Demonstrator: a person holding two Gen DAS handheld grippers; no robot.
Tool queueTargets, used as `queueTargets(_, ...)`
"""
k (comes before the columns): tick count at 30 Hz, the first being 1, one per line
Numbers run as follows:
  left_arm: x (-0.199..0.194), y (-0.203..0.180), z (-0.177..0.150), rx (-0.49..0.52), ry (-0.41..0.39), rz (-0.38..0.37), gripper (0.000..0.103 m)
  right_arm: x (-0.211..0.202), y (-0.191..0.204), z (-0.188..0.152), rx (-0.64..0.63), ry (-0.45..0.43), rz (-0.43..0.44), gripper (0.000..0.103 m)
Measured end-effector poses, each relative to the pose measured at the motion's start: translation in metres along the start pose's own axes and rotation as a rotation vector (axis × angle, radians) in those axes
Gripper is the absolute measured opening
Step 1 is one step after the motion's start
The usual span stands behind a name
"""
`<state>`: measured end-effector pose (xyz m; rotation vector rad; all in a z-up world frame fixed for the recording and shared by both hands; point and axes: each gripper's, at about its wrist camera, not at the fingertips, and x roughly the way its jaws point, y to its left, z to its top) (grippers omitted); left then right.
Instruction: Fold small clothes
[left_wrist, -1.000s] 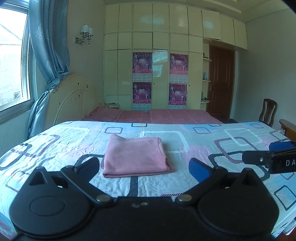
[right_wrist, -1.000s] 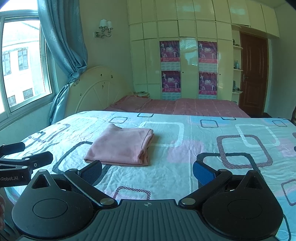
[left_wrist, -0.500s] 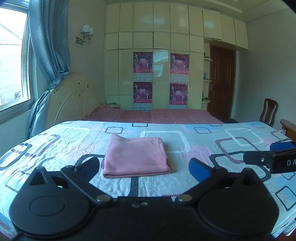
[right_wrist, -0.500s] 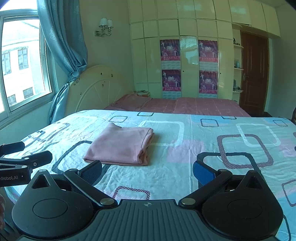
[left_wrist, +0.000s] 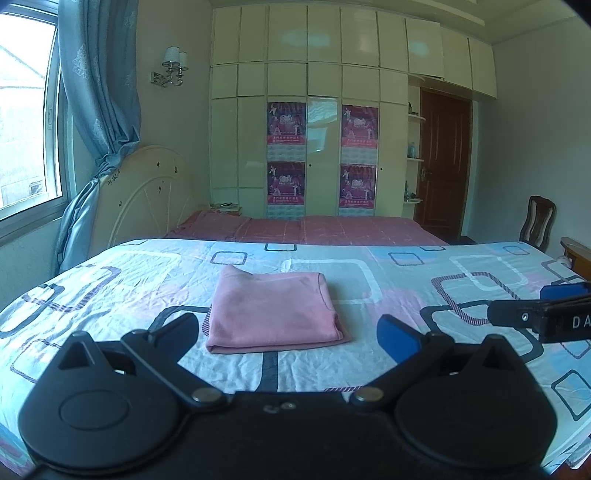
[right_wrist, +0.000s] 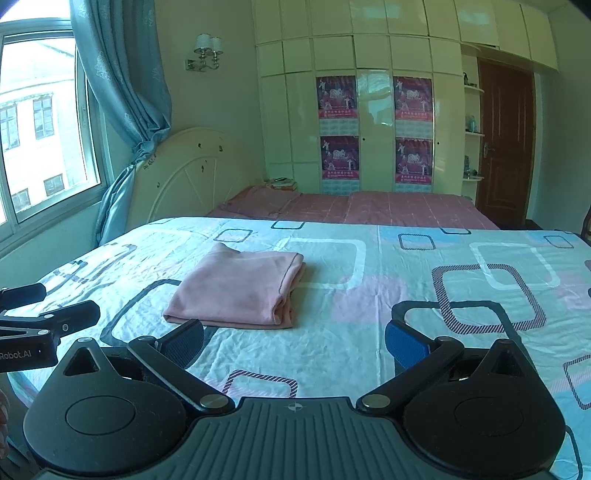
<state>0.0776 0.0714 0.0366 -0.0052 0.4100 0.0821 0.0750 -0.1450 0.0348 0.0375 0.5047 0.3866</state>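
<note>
Left gripper (left_wrist: 286, 334): jaws spread wide, nothing between them, held low over the near edge of the bed (left_wrist: 110, 295); its black finger tips also show at the left margin of the right wrist view. Directly ahead of it, just beyond the fingertips and slightly left of its centre line, lies the cloth (left_wrist: 275, 312), a pink garment already folded into a flat, squarish packet resting on the patterned bedsheet. The packet's slightly longer side runs left to right across the left gripper's line of approach, with the stacked layer edges facing right and a small raised corner at the far left. Right gripper (right_wrist: 293, 341): jaws likewise spread apart and empty, apart from the cloth (right_wrist: 236, 290), which sits ahead and to its left. Judgement: the left gripper is the nearer and more squarely aligned of the two; the right would have to reach across leftward to meet the packet's open right edge. The fold appears complete or nearly so; any further fold would likely turn on bringing that right edge over toward the left. A chair (left_wrist: 537, 223) stands at far right, well apart.
</note>
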Motion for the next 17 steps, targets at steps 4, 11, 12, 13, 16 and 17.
queueTargets(4,0.0006,0.0011,-0.0003,-0.004,-0.001,0.002,0.103,0.0019,0.0016,-0.0004,-0.003,0.004,0.005,0.103)
queueTargets(11,0.0004,0.0011,-0.0011,-0.003,-0.001,-0.01,0.103,0.0062,0.0075,-0.0027,-0.015,0.012,0.016,0.103)
queueTargets(12,0.0005,0.0012,-0.0012,-0.003,0.0,-0.01,0.103,0.0071,0.0071,-0.0028,-0.014,0.013,0.016,0.103)
queueTargets(13,0.0006,0.0011,-0.0015,-0.004,0.0,-0.01,0.103,0.0076,0.007,-0.0026,-0.013,0.014,0.017,0.103)
queueTargets(16,0.0015,0.0018,-0.0033,-0.01,0.01,-0.015,0.103,0.0076,0.0063,-0.0025,-0.014,0.013,0.017,0.103)
queueTargets(17,0.0018,0.0017,-0.0036,-0.013,0.013,-0.012,0.103,0.0078,0.0063,-0.0025,-0.013,0.015,0.017,0.103)
